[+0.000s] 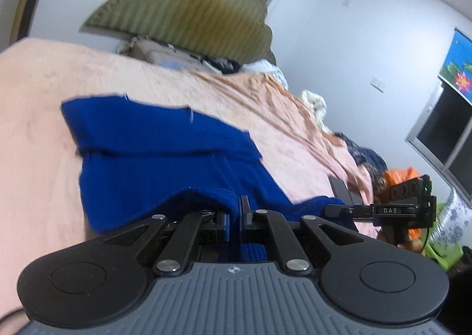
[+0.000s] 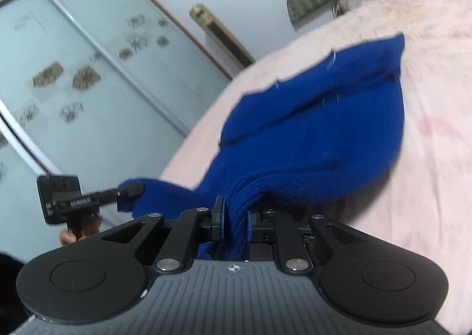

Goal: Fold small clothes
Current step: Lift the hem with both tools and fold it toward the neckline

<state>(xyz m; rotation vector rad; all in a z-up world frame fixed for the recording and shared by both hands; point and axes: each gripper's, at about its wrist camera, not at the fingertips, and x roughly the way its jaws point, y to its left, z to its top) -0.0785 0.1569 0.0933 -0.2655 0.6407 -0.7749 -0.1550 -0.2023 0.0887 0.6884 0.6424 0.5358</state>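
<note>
Two tools pinching near hem of blue knit garment [image 1: 165, 158], lifted off pink bed [image 1: 35, 134].
Left tool [image 1: 235, 221] and right tool [image 2: 236, 224] each clamp bunched edge; far half lies on the bed. I'd keep both level, carry hem toward far edge, match corners, then release.

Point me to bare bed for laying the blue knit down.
Bare pink sheet lies left of the blue knit, and beyond it up to the green headboard. In the right wrist view, open sheet also runs right of the knit. Crowded: boxes and clothes under the headboard, and the far bed edge.
</note>
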